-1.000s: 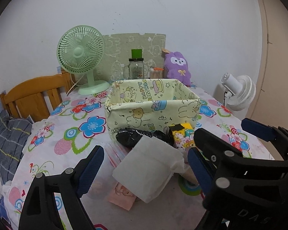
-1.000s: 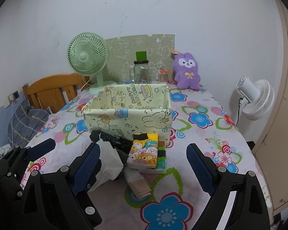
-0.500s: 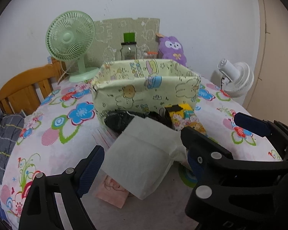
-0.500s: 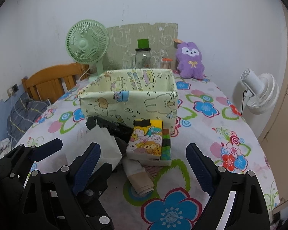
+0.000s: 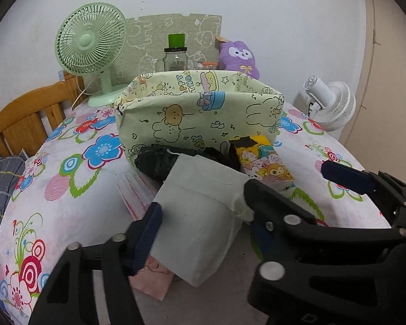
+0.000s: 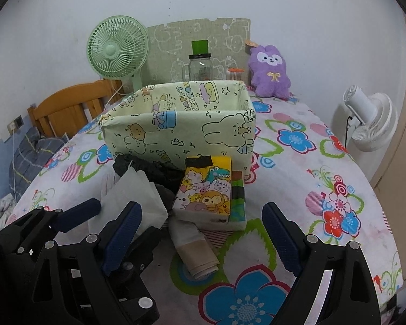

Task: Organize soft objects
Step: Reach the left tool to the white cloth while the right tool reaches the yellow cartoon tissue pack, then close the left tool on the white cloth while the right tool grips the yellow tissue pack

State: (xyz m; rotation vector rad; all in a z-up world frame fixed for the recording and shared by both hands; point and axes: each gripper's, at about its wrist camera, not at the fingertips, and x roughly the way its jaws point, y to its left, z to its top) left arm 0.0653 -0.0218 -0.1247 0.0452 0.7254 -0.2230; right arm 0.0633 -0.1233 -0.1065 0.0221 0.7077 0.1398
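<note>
Two tools in play, both angled down at the pile on the near part of the desk (image 6: 297, 162). Left tool (image 5: 203, 224): jaws closing around the white fabric pouch (image 5: 200, 216), pouch between them, left pad at its near-left edge; firm pinch not yet evident, so best read as not yet gripping. Right tool (image 6: 203, 233): jaws wide apart and empty, straddling the rolled beige cloth (image 6: 197, 254) and aimed toward the cartoon tissue pack (image 6: 208, 192), presumably staged for the next pick.

Outward from the tools: pouch lying tilted over a black crumpled cloth (image 5: 159, 162), with a pink item (image 5: 154, 279) partly under its near corner; tissue pack just right of the black cloth, resting on a striped piece. Pile heaped against the near wall of the printed fabric basket (image 5: 197, 119), open-topped, interior not visible from here; likely the destination, hence the soft items gathered just beside it for a short lift over the rim.

Far side of the desk: green fan (image 5: 92, 51) at left, glass jar (image 5: 176, 59) centre, purple plush (image 6: 269, 70) at right, all against the wall. White fan (image 6: 365, 124) off the right edge of the desk; wooden chair back (image 5: 27, 119) at far left.
</note>
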